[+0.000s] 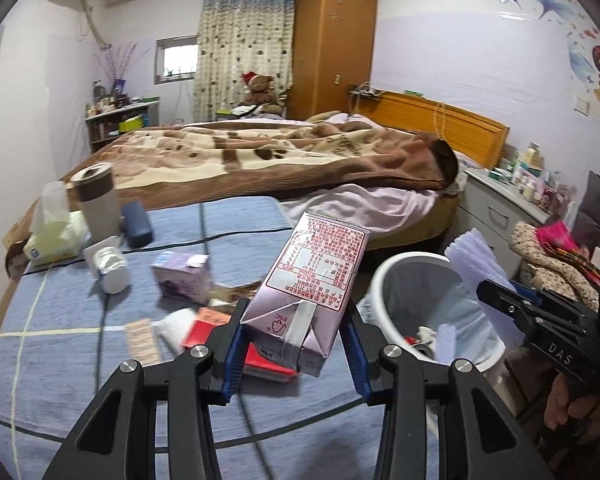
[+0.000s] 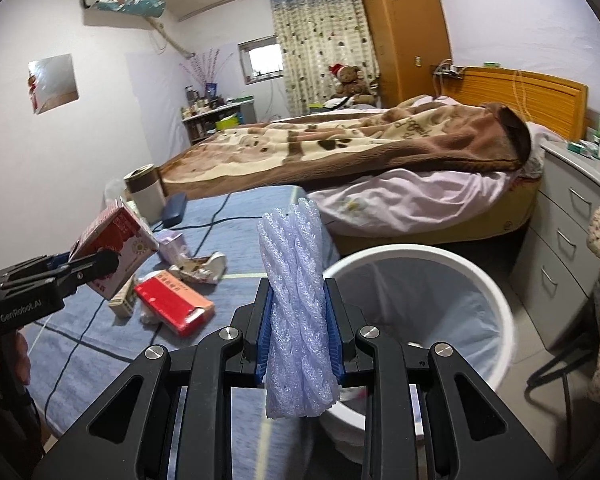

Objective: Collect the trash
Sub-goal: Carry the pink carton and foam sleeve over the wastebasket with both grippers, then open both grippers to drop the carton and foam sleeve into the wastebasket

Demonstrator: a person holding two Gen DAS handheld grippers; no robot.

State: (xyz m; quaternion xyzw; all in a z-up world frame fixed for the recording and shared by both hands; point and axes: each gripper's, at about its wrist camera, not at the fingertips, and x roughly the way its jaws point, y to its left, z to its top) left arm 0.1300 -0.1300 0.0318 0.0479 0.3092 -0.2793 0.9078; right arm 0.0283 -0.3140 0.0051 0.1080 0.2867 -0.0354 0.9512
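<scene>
Pinching a milk carton (image 1: 312, 276), left fingers (image 1: 236, 344); right fingers (image 2: 262, 332) squeeze foam netting (image 2: 296, 300).

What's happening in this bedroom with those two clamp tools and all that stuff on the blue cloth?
A person is clearing trash with a handheld gripper in each hand. The left gripper is shut on a pink drink carton, and the right gripper is shut on a roll of pale foam wrap. Both are near the white lined bin. A red box and crumpled wrappers lie on the blue cloth.

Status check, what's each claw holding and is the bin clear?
Left claw shut on milk carton. Right claw shut on foam wrap. White bin open, beside both, nothing blocking.
</scene>
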